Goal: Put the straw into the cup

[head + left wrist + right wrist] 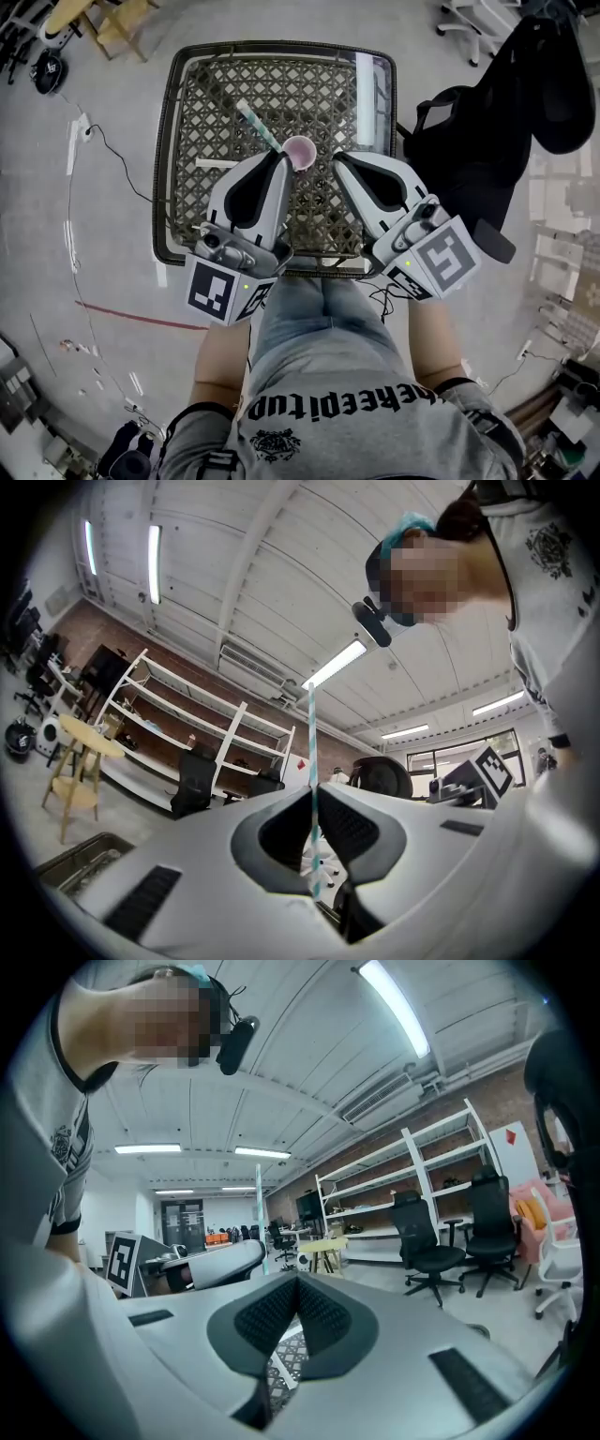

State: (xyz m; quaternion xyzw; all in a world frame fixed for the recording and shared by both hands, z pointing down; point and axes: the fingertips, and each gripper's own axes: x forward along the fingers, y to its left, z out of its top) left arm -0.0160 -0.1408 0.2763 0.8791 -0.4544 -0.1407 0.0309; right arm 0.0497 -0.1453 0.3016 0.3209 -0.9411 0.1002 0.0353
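Observation:
A small pink cup [300, 153] stands near the middle of a wicker table with a glass top [187, 103]. My left gripper [278, 156] is just left of the cup, shut on a teal-and-white striped straw [258, 126] that slants up and away to the left. In the left gripper view the straw [312, 752] rises from between the closed jaws of that gripper [314, 797]. My right gripper [338, 157] hovers just right of the cup; in its own view it [298, 1281] is shut with nothing in it, and the cup is hidden.
A black office chair with a dark jacket [506, 112] stands right of the table. A wooden stool [117, 23] is at the far left, and a cable [117, 155] lies on the floor. A white strip [217, 163] rests on the tabletop. The person's legs press against the table's near edge.

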